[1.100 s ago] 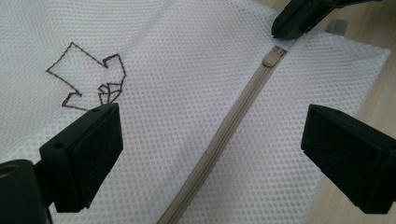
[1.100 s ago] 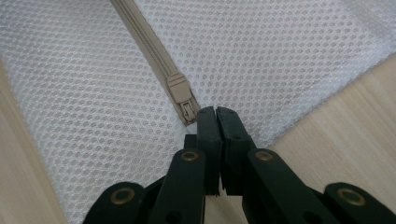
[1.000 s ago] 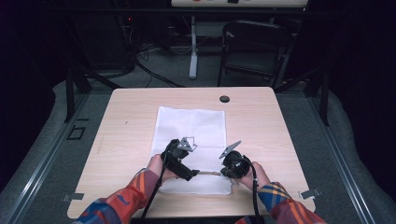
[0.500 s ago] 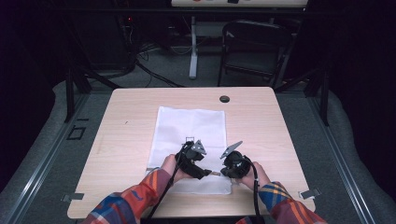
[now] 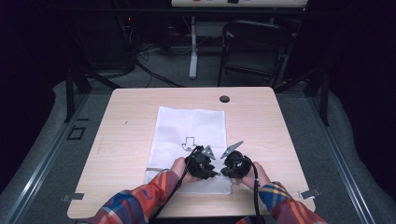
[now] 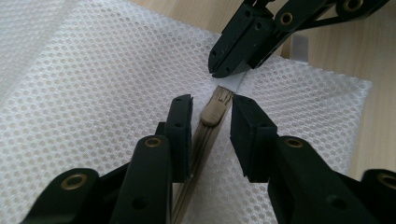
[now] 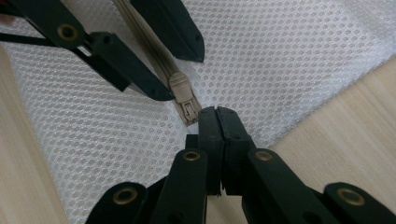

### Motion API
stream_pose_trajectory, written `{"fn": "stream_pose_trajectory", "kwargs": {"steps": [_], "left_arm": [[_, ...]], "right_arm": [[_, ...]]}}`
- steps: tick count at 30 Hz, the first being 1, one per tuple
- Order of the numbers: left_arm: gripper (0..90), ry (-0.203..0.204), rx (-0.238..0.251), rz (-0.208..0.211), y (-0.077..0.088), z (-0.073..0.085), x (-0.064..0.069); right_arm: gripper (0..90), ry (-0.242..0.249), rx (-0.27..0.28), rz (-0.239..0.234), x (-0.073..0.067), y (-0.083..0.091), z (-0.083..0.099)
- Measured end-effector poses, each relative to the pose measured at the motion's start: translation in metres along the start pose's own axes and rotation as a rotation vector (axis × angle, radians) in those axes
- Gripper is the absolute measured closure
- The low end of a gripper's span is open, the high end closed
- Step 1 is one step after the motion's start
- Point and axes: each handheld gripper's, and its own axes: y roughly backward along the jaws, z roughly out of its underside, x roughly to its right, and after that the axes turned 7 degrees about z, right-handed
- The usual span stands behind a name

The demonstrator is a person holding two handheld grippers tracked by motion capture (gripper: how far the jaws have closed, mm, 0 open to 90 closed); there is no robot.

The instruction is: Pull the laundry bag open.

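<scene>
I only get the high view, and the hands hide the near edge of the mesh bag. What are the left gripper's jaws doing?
Observer: The left gripper is open, with one jaw on each side of the tan zipper slider.
Operator: And the right one?
Observer: The right gripper is shut, pinching the white tab just beyond the slider.
Operator: Is the zipper done up?
Observer: The zipper track behind the slider looks closed.
</scene>
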Motion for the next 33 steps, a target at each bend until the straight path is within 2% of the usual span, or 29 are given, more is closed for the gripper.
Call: {"fn": "stream_pose_trajectory", "kwargs": {"steps": [2,4,7,8,11,13,14,17,18,22,27,31,33], "left_arm": [[78.8,-0.003,-0.01,0.005,-0.0042,-0.0002,-0.0004],[79.8,-0.001,-0.01,0.007,-0.0057,0.0,-0.0011],[80.4,-0.001,0.006,0.005,-0.0062,0.002,-0.0003],[80.5,0.003,0.001,0.003,-0.006,0.0023,0.0],[80.7,0.011,0.014,0.006,-0.006,0.0041,-0.0007],[80.7,0.022,0.02,0.006,-0.006,0.0047,-0.0007],[80.8,0.023,0.025,0.01,-0.0062,0.0049,-0.0009],[81.0,0.009,0.014,0.004,-0.0054,0.0046,-0.0005],[81.1,0.001,0.013,0.0,-0.0054,0.0042,-0.0002],[81.2,0.008,0.013,0.005,-0.0042,0.0047,-0.0008],[81.2,0.008,0.016,0.005,-0.0033,0.0053,-0.0001],[81.3,-0.011,0.016,-0.008,-0.0034,0.0056,0.0019],[81.3,-0.008,0.017,-0.008,-0.0033,0.0057,0.002]], "right_arm": [[89.4,-0.004,0.007,0.001,0.0001,-0.0003,0.0006],[89.4,-0.004,0.004,-0.002,0.001,0.0,0.0007],[89.4,-0.023,0.011,-0.01,0.0011,-0.0005,0.0009],[90.0,-0.018,-0.009,0.007,0.0003,0.0009,-0.0008],[90.0,-0.009,0.004,-0.003,-0.0029,0.0047,-0.0036],[90.0,-0.01,-0.008,-0.011,-0.0064,0.002,-0.0039],[90.0,0.012,-0.026,0.005,-0.0056,0.0003,-0.0031],[90.0,0.003,-0.018,0.001,-0.0058,-0.0007,-0.0025],[90.0,0.021,-0.034,0.01,-0.0053,0.0002,-0.003],[90.0,-0.016,-0.027,-0.013,-0.0034,-0.0005,-0.0019],[90.0,-0.015,-0.026,-0.025,-0.0011,-0.0007,-0.0011],[90.0,-0.013,-0.029,-0.027,-0.0002,-0.0004,-0.0008],[90.0,-0.028,-0.022,-0.035,-0.0004,-0.0008,-0.0003]]}}
